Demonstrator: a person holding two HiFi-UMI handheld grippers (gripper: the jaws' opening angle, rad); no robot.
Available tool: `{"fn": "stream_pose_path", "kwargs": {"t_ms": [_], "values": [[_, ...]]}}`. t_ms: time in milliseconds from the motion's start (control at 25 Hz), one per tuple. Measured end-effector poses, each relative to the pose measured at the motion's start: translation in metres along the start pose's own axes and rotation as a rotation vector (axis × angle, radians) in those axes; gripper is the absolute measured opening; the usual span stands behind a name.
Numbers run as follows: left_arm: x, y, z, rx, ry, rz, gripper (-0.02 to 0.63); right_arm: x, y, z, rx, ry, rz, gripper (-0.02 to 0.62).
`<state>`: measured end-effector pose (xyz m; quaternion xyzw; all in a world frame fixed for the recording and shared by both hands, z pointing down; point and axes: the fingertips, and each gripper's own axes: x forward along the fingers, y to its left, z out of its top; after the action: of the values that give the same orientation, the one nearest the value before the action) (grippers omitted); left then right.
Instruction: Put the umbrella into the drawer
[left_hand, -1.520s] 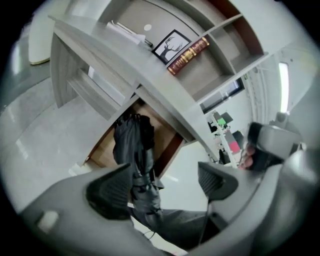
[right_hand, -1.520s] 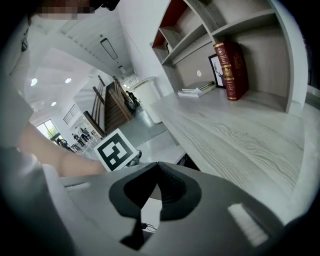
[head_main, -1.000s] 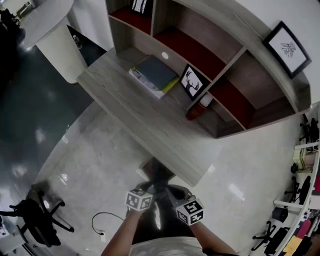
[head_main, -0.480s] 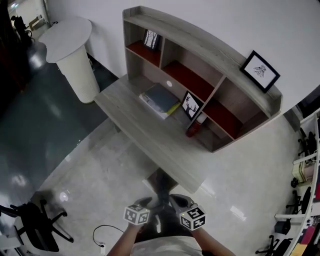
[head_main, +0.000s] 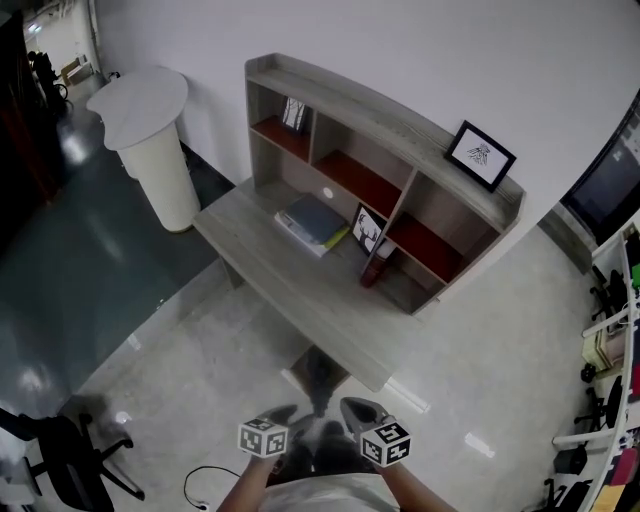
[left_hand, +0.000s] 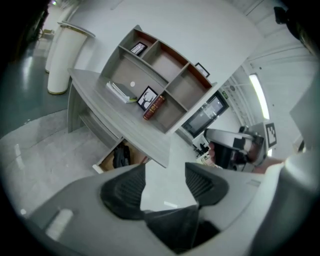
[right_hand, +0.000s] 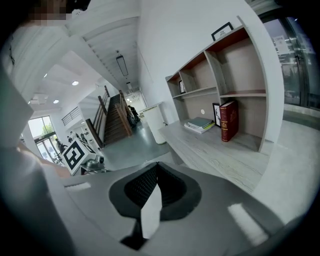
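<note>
i pulled back and up: desk (head_main: 300, 275) now smaller and farther, left gripper (left_hand: 165, 171) and right gripper (right_hand: 156, 169) nearer me, left jaws closing on nothing.

No readable words or numbers. Only square coded patterns on left cube (head_main: 262, 438) and right cube (head_main: 385, 445); red book (right_hand: 228, 121) spine illegible.
</note>
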<state>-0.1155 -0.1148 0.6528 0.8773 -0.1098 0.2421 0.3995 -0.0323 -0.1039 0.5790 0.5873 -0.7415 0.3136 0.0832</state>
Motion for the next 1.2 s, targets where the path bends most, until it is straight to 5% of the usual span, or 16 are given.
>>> {"fn": "stream_pose_path", "kwargs": {"t_ms": [600, 1200], "values": [[0.008, -0.085, -0.027, -0.016, -0.143, 0.128, 0.09, -0.084, -0.013, -0.025, -0.079, 0.034, 0.139, 0.006], [-0.015, -0.158, -0.088, -0.015, -0.285, 0.295, 0.034, -0.17, -0.001, -0.07, -0.121, 0.032, 0.24, 0.006]]}}
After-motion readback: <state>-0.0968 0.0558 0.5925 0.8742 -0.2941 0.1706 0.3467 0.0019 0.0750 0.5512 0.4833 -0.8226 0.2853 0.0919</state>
